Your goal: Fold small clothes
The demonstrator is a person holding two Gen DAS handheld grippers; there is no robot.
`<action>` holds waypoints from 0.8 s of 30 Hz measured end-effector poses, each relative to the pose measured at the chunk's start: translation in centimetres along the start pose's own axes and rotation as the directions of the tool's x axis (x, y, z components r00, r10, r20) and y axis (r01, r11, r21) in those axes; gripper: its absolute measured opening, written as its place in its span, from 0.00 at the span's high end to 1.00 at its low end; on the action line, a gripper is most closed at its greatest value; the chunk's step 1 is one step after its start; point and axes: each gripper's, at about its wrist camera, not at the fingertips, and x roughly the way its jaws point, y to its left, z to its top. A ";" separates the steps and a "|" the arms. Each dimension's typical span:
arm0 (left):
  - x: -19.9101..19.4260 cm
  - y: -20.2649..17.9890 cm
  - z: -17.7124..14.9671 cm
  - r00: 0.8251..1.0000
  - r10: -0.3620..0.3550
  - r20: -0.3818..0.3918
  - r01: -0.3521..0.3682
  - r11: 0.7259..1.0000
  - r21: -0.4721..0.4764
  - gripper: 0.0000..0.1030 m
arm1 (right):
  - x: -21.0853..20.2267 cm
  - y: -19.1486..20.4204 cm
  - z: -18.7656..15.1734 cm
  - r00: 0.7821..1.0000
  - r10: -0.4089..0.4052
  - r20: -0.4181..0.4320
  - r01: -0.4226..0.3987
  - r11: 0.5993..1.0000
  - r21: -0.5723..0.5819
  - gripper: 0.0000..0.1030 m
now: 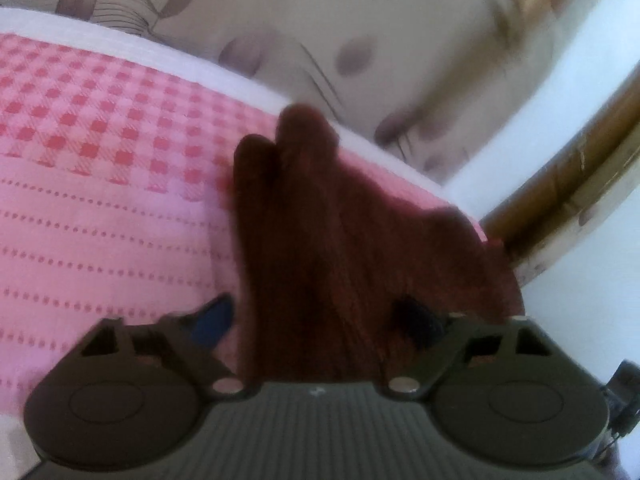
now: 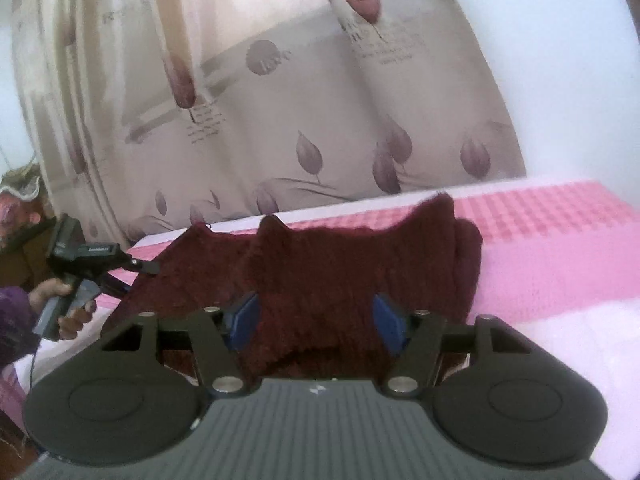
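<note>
Right gripper (image 2: 316, 322) standing open astride the maroon knitted garment (image 2: 320, 272), left gripper (image 1: 316, 318) likewise spread over it, lying on the pink checked bedspread (image 2: 560, 240) before the curtain (image 2: 280, 100); probably releasing mid-fold, next needing a fresh edge pinch.

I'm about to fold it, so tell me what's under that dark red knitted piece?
The dark red knitted garment lies on the pink checked bed cover, which shows all around it. Whatever lies directly beneath is covered and cannot be seen.
</note>
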 end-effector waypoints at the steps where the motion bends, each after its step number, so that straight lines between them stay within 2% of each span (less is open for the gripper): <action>1: 0.1 0.6 0.2 1.000 -0.014 0.002 0.014 0.999 -0.031 0.31 | 0.0 -0.1 -0.1 1.000 0.000 -0.004 0.000 1.000 0.011 0.38; 3: 0.7 1.6 0.4 0.999 -0.051 0.001 0.051 0.995 -0.084 0.48 | 0.1 -0.1 -0.3 1.000 0.001 -0.013 -0.001 1.000 0.024 0.38; 4: 0.8 1.4 0.2 0.999 -0.049 0.008 0.050 0.997 -0.058 0.52 | 0.1 -0.1 -0.4 1.000 0.001 -0.013 0.000 1.000 0.029 0.37; 7: 0.8 0.0 -0.3 1.000 -0.008 0.023 0.008 1.000 0.024 0.61 | -0.2 0.3 -0.7 1.000 0.006 -0.002 -0.006 0.999 0.049 0.34; 9: 0.7 -1.8 -0.5 0.997 0.054 0.047 -0.057 0.995 0.081 0.66 | -0.1 0.4 -0.7 1.000 0.024 0.006 -0.025 0.997 0.068 0.34; 10: 0.7 -3.1 -0.5 0.993 0.102 0.060 -0.110 0.985 0.137 0.68 | -0.1 0.6 -0.7 0.999 0.036 0.007 -0.036 0.997 0.074 0.34; 12: 0.9 -6.1 -0.9 0.971 0.213 0.104 -0.234 0.931 0.280 0.69 | 0.1 1.1 -0.6 0.999 0.043 0.001 -0.043 0.997 0.060 0.33; 15: 1.3 -8.5 -1.6 0.942 0.306 0.140 -0.336 0.864 0.375 0.69 | 0.1 1.9 -0.6 0.999 0.050 -0.004 -0.050 0.998 0.032 0.31; 18: 1.5 -9.3 -1.9 0.922 0.352 0.161 -0.387 0.828 0.405 0.69 | -0.2 2.3 -0.7 0.998 0.060 0.008 -0.060 0.997 0.042 0.29; 24: 2.2 -10.3 -2.3 0.898 0.403 0.177 -0.439 0.786 0.435 0.70 | -0.9 2.6 -1.4 0.998 0.066 -0.002 -0.066 0.996 0.053 0.29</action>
